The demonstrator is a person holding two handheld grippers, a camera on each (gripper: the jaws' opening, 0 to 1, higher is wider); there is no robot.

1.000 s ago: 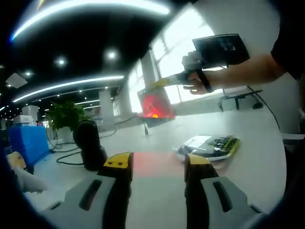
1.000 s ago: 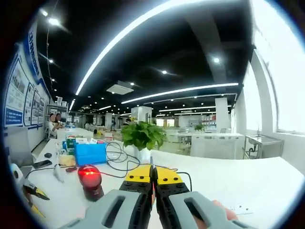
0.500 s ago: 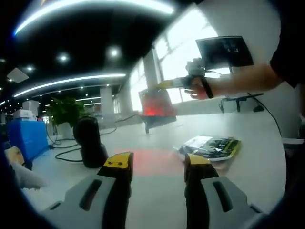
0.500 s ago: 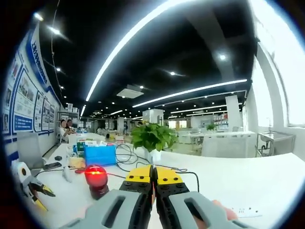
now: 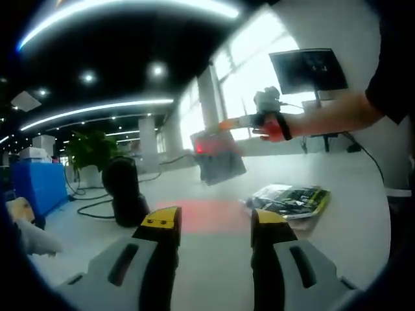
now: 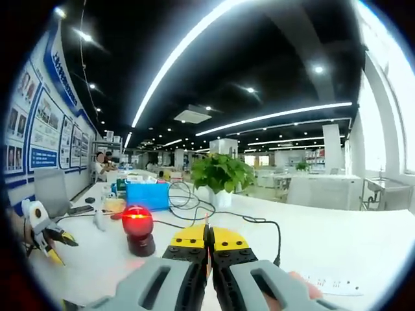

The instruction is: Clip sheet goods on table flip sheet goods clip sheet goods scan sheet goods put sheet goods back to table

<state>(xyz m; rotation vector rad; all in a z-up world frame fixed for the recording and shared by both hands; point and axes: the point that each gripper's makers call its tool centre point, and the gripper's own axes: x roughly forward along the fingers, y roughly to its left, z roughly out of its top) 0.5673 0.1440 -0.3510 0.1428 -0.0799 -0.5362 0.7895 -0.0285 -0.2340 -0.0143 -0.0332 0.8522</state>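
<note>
In the left gripper view a hand holds my right gripper [image 5: 228, 123] above the white table [image 5: 214, 188], shut on a grey sheet-goods packet [image 5: 220, 162]. The packet hangs tilted, with red scanner light on its upper edge. The black scanner [image 5: 124, 194] stands to its left, and a red glow lies on the table between them. My left gripper [image 5: 214, 223] is open and holds nothing, low over the near table. In the right gripper view my right gripper [image 6: 209, 238] has its jaws pressed together, and the scanner's red lamp [image 6: 137, 222] glows ahead on the left.
More packets [image 5: 290, 197] lie on the table to the right. A monitor [image 5: 308, 68] on an arm stands behind the hand. A plant [image 6: 222, 175], a blue box [image 6: 148, 194], cables [image 6: 194, 207], pliers [image 6: 42, 234] and a strip of labels [image 6: 331, 282] are on the table.
The right gripper has lowered a little and the packet has tilted, so the red light now falls on its top edge instead of its face. The left gripper has stayed put.
</note>
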